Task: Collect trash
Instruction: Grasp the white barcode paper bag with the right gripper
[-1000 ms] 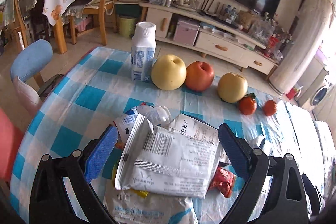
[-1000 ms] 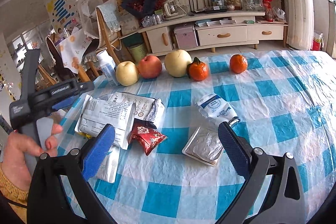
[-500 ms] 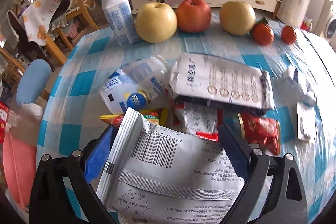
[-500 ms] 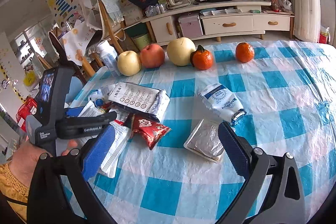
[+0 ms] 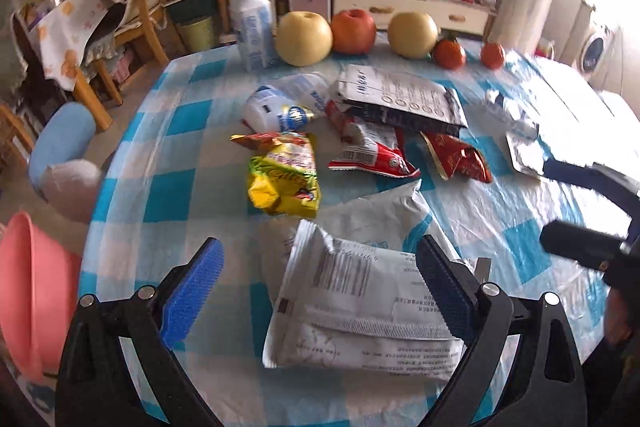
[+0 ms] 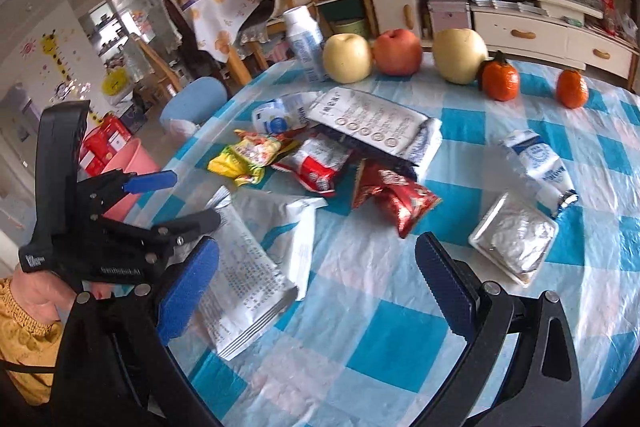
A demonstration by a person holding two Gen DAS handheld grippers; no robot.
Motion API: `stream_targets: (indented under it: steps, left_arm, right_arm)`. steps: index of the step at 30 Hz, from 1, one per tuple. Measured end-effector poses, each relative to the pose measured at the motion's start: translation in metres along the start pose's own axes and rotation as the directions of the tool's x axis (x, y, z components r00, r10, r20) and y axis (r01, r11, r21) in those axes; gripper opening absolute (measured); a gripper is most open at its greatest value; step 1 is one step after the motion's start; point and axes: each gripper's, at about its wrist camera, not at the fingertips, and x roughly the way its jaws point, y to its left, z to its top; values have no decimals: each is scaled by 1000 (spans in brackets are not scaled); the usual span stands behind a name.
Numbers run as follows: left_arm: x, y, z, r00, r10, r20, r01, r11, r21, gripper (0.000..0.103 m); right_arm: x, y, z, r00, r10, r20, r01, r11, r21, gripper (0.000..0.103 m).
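left view: pink basin [image 5: 28, 291] | right view: left tongs [image 6: 172, 199] spread

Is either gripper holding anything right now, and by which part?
Nothing is held. The left gripper and right gripper are both open; the white packet lies between the left one's fingers, not clamped.

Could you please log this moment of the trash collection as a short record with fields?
left gripper: open, jaws straddling the white barcode-printed packet
right gripper: open, empty, above the blue-and-white checked tablecloth
loose trash: yellow snack wrapper, red crinkled foil wrapper, silver foil pouch, flattened blue-and-white milk carton
not trash: red apple, upright white bottle
bin: pink plastic tub, left of the table
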Motion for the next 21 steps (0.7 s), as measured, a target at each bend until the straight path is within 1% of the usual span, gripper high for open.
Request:
stream_targets:
  steps: [4,8,11,14,17,21]
  left_arm:
    - [-25,33,-19,998,-8,57,15,992,-123,95]
    - [-36,59,-35,995,-38,92,56,977,-205,95]
    - [-39,68,-44,993,-39,109,63,974,-219,95]
    - [-42,75,-53,990,-59,126,86,972,-220,95]
    - [-41,81,-56,987,-77,140,106,971,-215,95]
    - [-39,87,-59,986,-89,143,118,970,-213,95]
  right_arm:
    - [17,38,-7,998,36,-44,-42,989,-143,99]
    - [38,72,-17,995,32,-90,-57,954,-296,99]
    - [53,86,-22,994,-4,-105,-37,925,-379,99]
    - [69,90,-25,991,-6,-136,-50,913,-404,99]
    - [83,91,-28,986,-69,-149,-4,899,-438,99]
    - [90,98,-31,984,-99,-146,16,874,-486,99]
